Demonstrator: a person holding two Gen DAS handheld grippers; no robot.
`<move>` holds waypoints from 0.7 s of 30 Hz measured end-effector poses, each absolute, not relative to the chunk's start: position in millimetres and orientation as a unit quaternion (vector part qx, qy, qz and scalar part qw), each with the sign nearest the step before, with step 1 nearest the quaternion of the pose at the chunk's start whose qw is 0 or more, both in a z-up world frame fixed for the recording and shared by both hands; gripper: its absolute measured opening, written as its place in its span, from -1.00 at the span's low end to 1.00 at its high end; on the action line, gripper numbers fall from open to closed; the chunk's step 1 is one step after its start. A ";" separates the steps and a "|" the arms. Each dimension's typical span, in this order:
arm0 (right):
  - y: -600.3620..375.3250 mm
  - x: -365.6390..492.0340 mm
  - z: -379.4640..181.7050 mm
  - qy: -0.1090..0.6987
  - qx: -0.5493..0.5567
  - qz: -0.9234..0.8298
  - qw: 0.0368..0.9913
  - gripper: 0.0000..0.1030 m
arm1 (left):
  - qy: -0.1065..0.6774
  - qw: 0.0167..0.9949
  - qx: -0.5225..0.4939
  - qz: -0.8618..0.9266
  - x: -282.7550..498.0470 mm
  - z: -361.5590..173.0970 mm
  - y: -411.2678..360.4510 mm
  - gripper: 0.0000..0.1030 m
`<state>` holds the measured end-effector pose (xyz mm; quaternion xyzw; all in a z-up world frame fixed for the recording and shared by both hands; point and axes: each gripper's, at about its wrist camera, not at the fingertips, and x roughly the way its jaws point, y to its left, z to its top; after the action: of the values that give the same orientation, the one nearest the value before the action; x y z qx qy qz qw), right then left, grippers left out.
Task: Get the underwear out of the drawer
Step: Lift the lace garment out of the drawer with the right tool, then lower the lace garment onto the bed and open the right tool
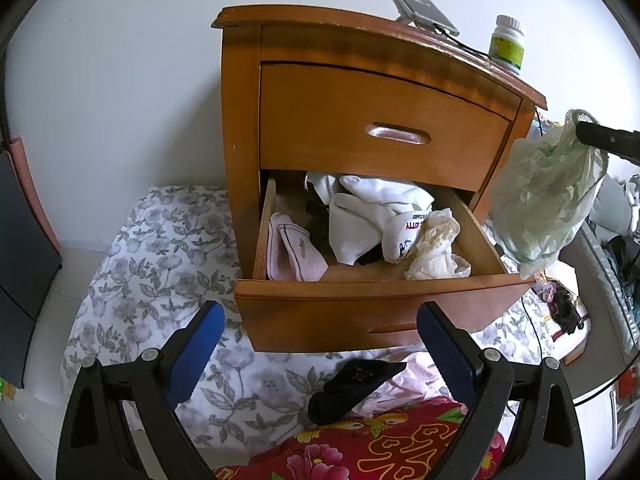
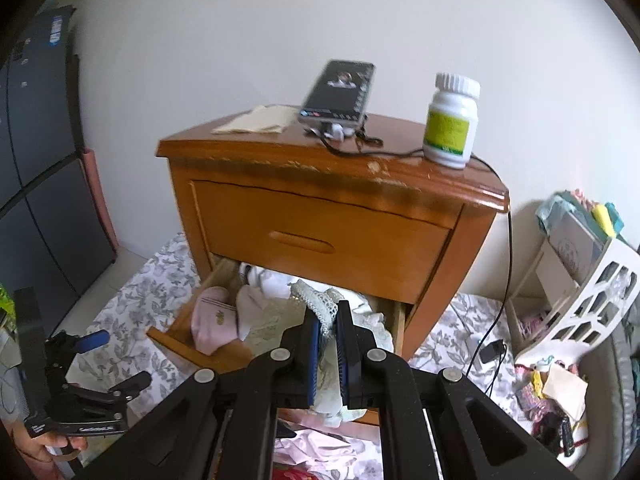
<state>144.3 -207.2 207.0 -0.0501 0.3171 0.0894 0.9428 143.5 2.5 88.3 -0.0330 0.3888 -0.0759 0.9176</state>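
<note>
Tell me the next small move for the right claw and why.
Probably carry it on sideways, away from the nightstand. The right claw is shut on pale green lace-trimmed underwear, which in the left wrist view hangs beside the nightstand, clear of the open lower drawer. Then set it down on the floral sheet, where other clothes already lie.

Left tool point(image 1: 320, 344), right tool point(image 2: 328, 344): black frames, blue pads, silver pivot screws.
</note>
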 end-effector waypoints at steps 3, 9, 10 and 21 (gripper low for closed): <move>-204.3 132.4 214.4 0.308 -0.053 0.097 0.945 -0.84 | 0.385 0.919 -0.032 -0.075 139.2 91.6 2.7 0.88; -200.7 111.1 221.7 0.296 -0.061 0.109 0.947 -0.84 | 0.378 0.922 -0.030 -0.074 131.3 97.3 0.1 0.88; -200.3 108.3 221.3 0.295 -0.062 0.111 0.947 -0.84 | 0.377 0.923 -0.030 -0.074 130.3 97.8 -0.3 0.88; -201.1 95.8 197.3 0.326 -0.068 0.120 0.935 -0.84 | 0.375 0.924 -0.024 -0.074 121.1 99.5 -4.7 0.88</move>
<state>95.8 -201.1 197.3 -0.0679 0.3259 0.1197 0.9353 121.1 -4.7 99.5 -0.0237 0.3752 -0.0744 0.9236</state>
